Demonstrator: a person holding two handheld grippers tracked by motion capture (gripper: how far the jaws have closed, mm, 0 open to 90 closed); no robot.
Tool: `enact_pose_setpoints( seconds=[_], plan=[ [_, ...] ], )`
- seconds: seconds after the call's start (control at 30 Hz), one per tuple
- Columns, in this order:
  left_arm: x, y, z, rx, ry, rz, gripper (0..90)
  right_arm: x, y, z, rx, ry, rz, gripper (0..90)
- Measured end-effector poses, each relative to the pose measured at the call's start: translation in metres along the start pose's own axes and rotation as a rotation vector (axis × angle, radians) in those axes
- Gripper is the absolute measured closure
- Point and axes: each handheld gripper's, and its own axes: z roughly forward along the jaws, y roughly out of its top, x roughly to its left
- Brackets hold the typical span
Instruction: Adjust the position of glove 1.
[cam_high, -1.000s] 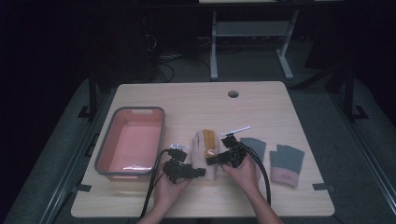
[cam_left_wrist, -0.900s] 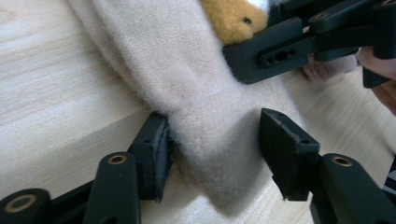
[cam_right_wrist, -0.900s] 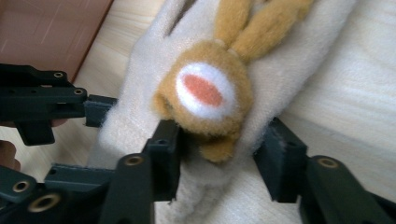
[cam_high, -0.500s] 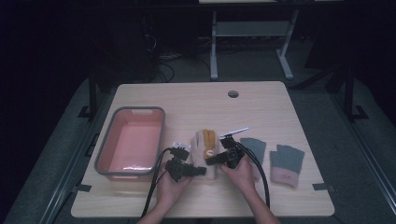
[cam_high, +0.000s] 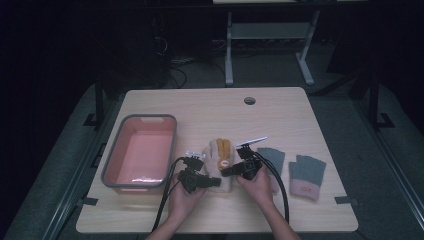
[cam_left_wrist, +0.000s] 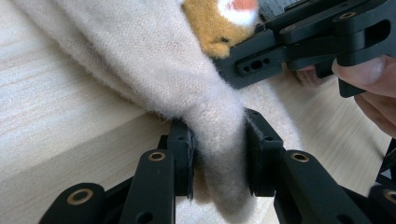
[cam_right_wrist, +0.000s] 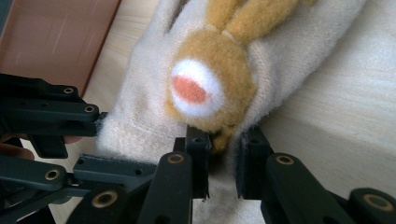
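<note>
Both tongs, left and right, I've just closed on one cream glove; two grey gloves lie near the worktop's right edge.

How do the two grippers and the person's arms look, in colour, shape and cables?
Both the left gripper and the right gripper are black, with flat linked jaws on brass-coloured pivots. A black cable trails from each. The forearms are bare, with no sleeves in view.

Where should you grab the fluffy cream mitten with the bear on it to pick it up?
Best by the cuff end, coming in from the near edge of the table. The cream mitten lies flat with its cuff toward the person, so the soft edge bunches up easily. Both grippers do this now: the left gripper pinches one corner, the right gripper pinches below the bear face.
</note>
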Motion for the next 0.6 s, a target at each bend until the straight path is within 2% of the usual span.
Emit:
enact_pose_setpoints(
  seconds=[0.6],
  plan=[
    [-0.0031,0.0027,-0.0036,0.005,0.001,0.015,69.2,-0.0010,0.0003,-0.0071,0.001,0.030,0.016,80.7]
  ],
)
